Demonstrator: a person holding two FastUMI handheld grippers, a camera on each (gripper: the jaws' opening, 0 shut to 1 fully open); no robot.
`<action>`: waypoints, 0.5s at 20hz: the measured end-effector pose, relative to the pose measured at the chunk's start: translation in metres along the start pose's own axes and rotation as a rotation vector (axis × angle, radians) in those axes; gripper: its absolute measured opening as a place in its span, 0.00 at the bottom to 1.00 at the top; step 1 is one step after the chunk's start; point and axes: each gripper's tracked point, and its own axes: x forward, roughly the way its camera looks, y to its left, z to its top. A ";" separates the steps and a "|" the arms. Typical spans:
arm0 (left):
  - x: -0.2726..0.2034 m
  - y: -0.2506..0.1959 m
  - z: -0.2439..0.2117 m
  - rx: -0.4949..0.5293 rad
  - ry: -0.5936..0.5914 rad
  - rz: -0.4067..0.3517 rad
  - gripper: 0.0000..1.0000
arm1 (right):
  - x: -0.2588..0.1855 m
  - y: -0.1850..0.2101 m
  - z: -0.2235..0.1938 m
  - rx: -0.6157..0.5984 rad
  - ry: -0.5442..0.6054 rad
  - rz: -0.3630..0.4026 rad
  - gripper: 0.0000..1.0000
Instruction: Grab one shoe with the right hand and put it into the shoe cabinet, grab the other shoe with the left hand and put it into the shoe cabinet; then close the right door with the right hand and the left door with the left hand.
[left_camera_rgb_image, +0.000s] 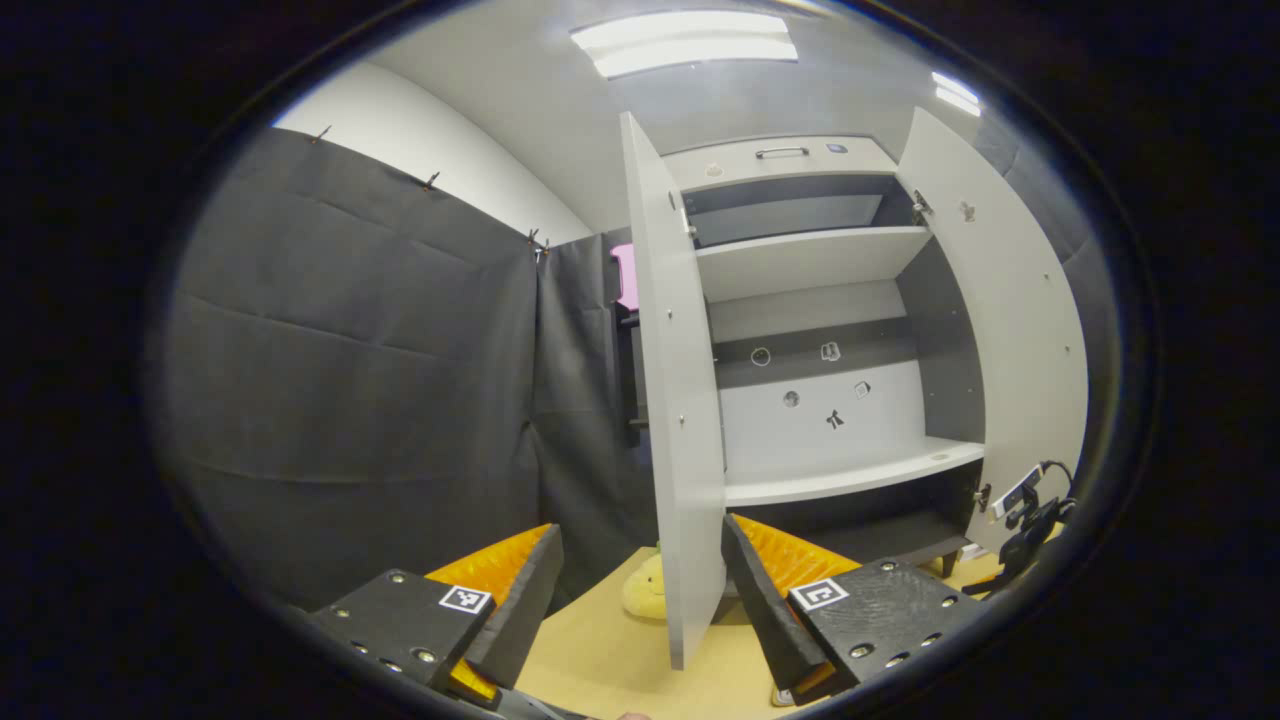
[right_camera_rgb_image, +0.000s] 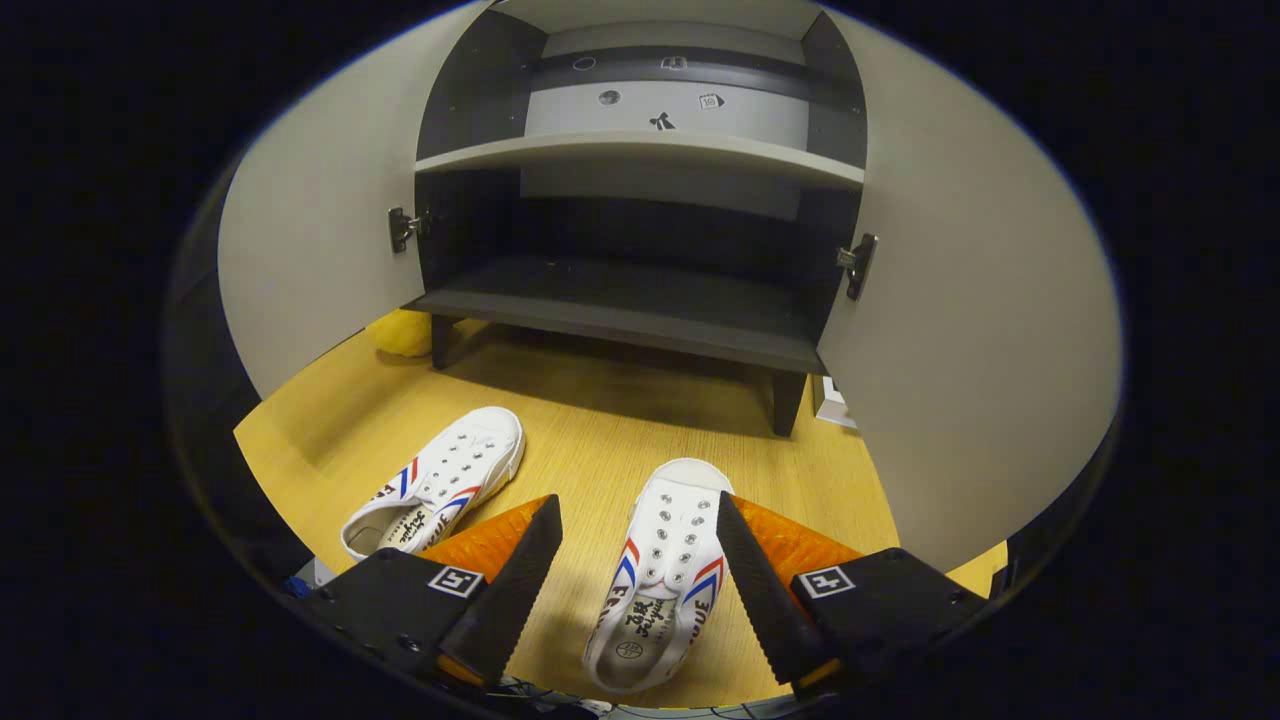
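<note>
So far nothing is stored: both shoes are lying on the floor (right_camera_rgb_image: 600, 420) before the open cabinet (right_camera_rgb_image: 620, 300). The right tongs (right_camera_rgb_image: 635, 560), released, are straddling the nearer shoe (right_camera_rgb_image: 660, 570); the left tongs (left_camera_rgb_image: 640, 590) are waiting released, the other shoe (right_camera_rgb_image: 440, 480) lying just beside.

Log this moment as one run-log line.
right gripper: open over white shoe | left gripper: open | other shoe: floor | cabinet doors: open
</note>
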 end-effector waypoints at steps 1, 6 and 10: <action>-0.001 0.001 0.000 0.002 0.003 0.008 0.93 | 0.004 0.004 -0.008 0.006 0.026 0.010 0.98; -0.001 0.002 -0.004 0.008 0.019 0.042 0.93 | 0.026 0.011 -0.045 0.063 0.177 0.029 0.92; -0.001 0.004 -0.006 0.016 0.027 0.059 0.93 | 0.036 0.014 -0.057 0.073 0.244 0.035 0.79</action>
